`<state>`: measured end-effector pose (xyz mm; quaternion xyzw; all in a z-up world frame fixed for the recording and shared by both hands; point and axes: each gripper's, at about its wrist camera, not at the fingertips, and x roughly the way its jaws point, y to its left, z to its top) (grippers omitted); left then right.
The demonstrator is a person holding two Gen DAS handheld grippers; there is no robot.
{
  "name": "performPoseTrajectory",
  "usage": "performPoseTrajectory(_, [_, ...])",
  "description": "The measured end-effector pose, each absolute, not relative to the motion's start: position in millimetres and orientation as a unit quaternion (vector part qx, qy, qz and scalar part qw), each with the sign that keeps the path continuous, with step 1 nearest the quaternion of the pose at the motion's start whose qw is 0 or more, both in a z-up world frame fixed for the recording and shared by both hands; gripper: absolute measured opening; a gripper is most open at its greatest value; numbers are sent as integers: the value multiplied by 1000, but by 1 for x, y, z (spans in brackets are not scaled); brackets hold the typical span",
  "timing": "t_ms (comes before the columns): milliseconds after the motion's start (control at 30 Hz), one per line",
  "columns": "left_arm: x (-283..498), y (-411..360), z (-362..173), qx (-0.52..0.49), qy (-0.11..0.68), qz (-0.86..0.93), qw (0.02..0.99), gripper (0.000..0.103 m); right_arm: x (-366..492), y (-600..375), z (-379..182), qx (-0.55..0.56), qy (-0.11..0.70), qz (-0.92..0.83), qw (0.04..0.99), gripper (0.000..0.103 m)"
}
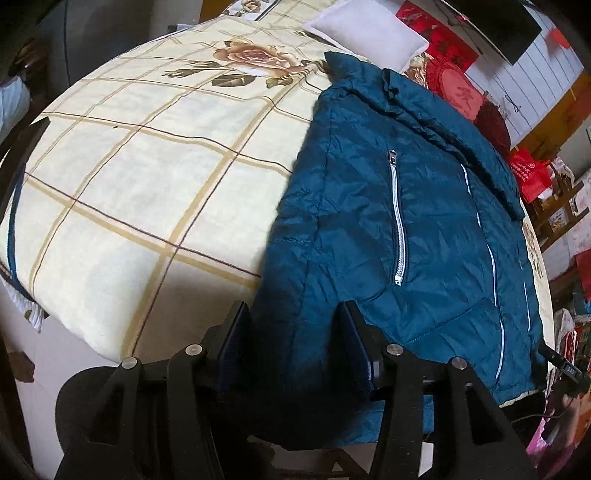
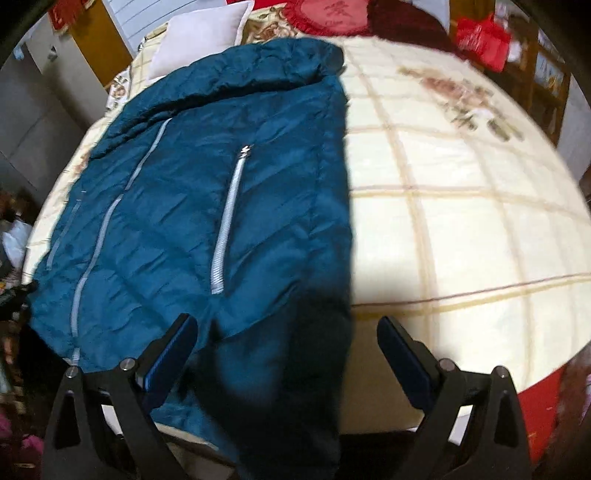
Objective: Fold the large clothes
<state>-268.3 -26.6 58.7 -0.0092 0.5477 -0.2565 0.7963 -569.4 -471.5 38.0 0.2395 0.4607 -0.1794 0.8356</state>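
A teal quilted jacket with white zips lies flat on the bed, collar toward the pillows, hem hanging slightly over the near edge. In the left wrist view its left side edge runs down between my fingers. My left gripper hovers open over the hem's left corner, the cloth below the pads and not pinched. In the right wrist view the jacket fills the left half. My right gripper stands wide open above the hem's right corner, with shadowed cloth beneath the gap. Nothing is held.
The bed carries a cream checked sheet with rose prints. A white pillow and a red round cushion lie at the head. A red bag and cluttered shelves stand beyond the bed's right side.
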Motion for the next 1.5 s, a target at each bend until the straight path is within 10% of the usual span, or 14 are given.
performPoseTrajectory(1033, [-277,-30,55,25,519,-267,811,75,-541,-444,19,186,518,-173,817,103])
performPoseTrajectory(1500, [-281,-29,55,27,523,-274,807,81,-560,-446,25,209,502,-126,829,86])
